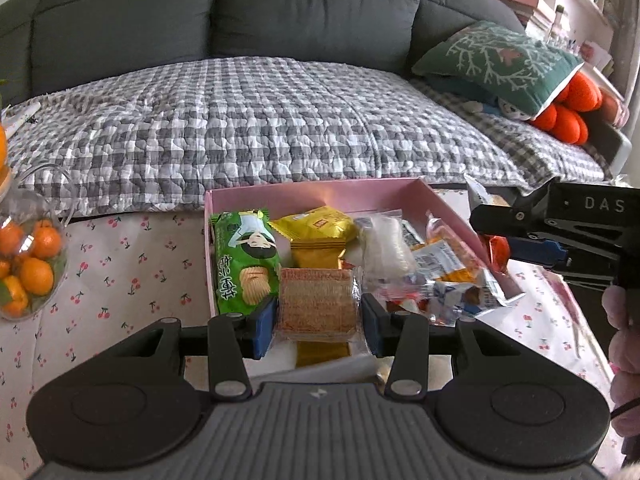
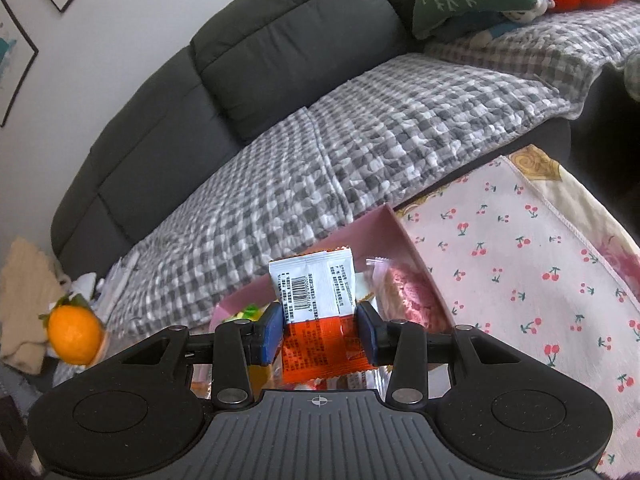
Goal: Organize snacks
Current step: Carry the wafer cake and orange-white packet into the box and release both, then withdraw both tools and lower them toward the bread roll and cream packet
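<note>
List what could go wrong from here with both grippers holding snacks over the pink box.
1. The right gripper pinches the orange-and-white packet across its middle; the foil may slip as it goes down.
2. The pink box is already crowded, so the wafer pack in the left gripper may sit on top and slide.
3. Both grippers work close together at the box and might collide.

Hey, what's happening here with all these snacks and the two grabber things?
A person is sorting snacks into an open pink cardboard box on a cherry-print tablecloth. The left gripper is closed on a clear-wrapped brown wafer square at the box's near edge. The right gripper grips an orange-and-white foil packet with a barcode over the box. A green chip pack and a yellow packet already lie inside.
</note>
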`<action>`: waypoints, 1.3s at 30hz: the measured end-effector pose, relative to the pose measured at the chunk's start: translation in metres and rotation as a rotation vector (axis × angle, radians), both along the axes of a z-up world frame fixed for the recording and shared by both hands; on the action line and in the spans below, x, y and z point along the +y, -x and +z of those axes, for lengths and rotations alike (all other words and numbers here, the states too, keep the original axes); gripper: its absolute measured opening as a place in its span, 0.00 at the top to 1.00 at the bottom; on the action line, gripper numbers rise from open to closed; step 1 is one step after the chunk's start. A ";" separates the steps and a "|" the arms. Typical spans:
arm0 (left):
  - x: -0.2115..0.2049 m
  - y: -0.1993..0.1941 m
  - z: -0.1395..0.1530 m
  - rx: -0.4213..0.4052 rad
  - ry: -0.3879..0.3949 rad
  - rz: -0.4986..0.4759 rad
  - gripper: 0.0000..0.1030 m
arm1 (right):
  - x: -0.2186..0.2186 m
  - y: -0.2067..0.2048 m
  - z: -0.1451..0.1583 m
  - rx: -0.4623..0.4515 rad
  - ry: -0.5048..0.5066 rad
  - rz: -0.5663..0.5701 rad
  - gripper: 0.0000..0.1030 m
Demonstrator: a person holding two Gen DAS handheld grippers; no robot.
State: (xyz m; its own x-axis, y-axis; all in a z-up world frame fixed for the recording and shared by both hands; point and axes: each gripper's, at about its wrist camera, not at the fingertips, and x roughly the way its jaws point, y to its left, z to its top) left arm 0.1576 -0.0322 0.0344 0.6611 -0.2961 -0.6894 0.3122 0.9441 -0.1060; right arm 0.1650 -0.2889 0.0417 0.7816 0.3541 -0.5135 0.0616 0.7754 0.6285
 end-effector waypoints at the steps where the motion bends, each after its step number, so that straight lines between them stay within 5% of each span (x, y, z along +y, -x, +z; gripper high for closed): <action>1: 0.000 -0.002 -0.001 0.000 -0.006 0.001 0.60 | 0.000 -0.002 -0.002 0.004 -0.001 0.001 0.61; 7: 0.001 -0.010 -0.006 -0.005 -0.004 -0.009 0.56 | 0.003 -0.008 -0.009 0.020 -0.018 0.010 0.56; 9: 0.001 -0.010 -0.007 -0.012 -0.011 -0.005 0.48 | 0.002 -0.008 -0.010 0.033 -0.031 0.006 0.32; 25: -0.002 0.012 0.000 -0.050 -0.033 -0.024 0.13 | 0.008 0.006 0.006 0.023 0.053 0.065 0.21; 39: -0.029 0.051 -0.025 -0.032 -0.072 -0.154 0.13 | 0.008 0.040 0.009 0.147 0.201 0.085 0.17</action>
State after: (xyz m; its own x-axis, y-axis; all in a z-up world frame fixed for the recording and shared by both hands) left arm 0.1066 -0.0607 0.0089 0.6337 -0.3462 -0.6918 0.4563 0.8894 -0.0270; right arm 0.1249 -0.2810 0.0506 0.6652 0.2944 -0.6862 0.0702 0.8903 0.4500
